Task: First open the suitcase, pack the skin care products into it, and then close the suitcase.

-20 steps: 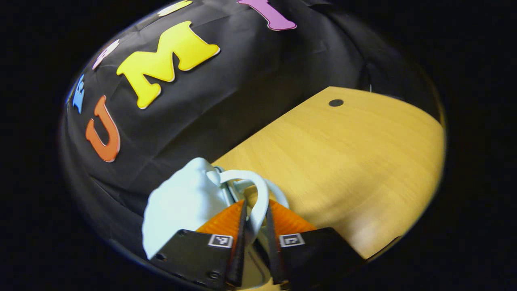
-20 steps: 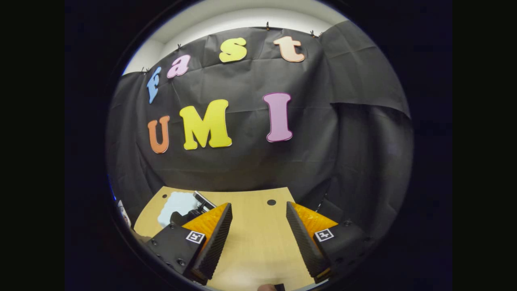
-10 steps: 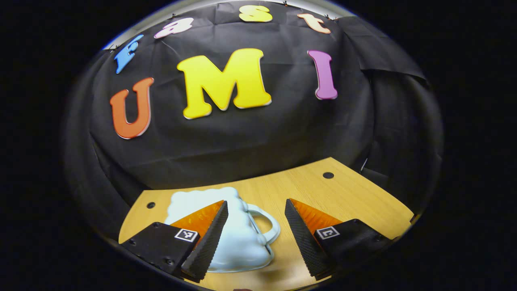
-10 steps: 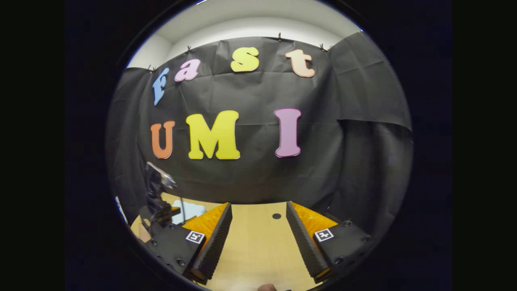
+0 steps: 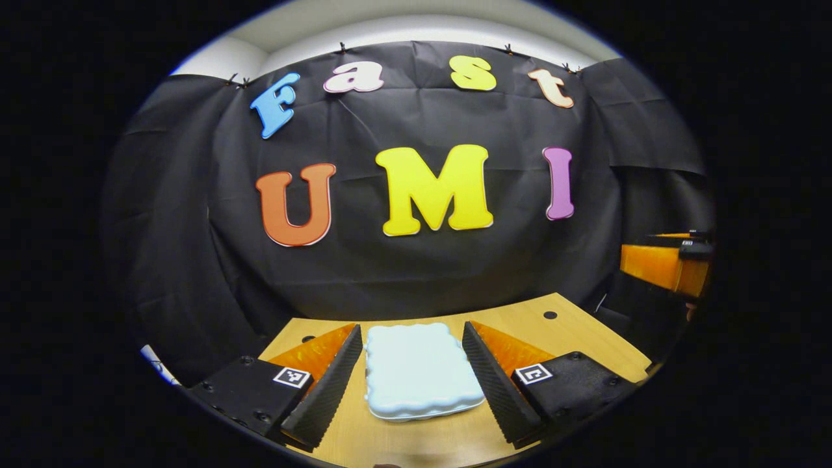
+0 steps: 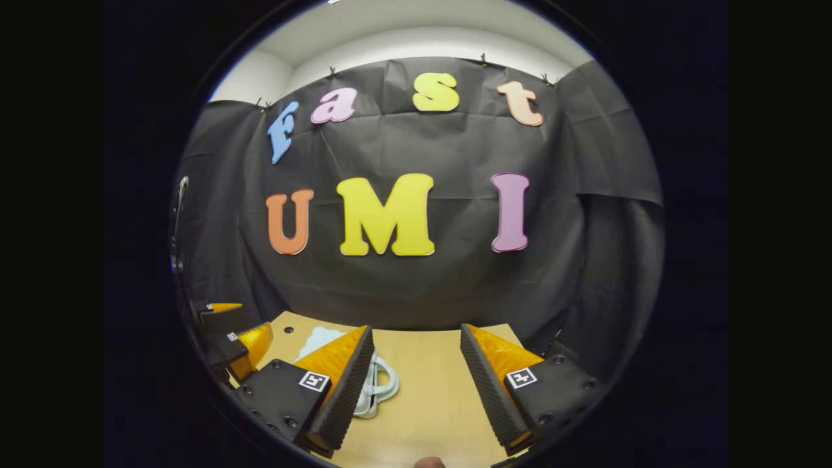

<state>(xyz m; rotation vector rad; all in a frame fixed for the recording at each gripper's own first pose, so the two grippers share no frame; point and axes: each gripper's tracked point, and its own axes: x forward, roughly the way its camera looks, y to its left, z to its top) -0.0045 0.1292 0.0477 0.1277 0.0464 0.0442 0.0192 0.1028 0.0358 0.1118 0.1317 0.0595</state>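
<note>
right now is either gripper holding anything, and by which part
Nothing is held. The left gripper is open with the closed suitcase lying between its fingers, untouched; the right gripper is open over bare table.

A light wooden desk [image 5: 585, 341] lies in front of me, its grain running toward the far edge. Two small dark round holes are set into its top near the back: one at the far right corner [image 5: 550, 314], one at the far left [image 5: 307, 338]. Seen from my right gripper view, the same desk [image 6: 426, 396] meets the black cloth wall [image 6: 416, 292] along its far edge, with a hole [image 6: 288, 329] near the left corner. Above the cloth, a pale wall [image 6: 403, 39] and ceiling show, and small clips [image 5: 342, 47] pin the cloth's top edge.
</note>
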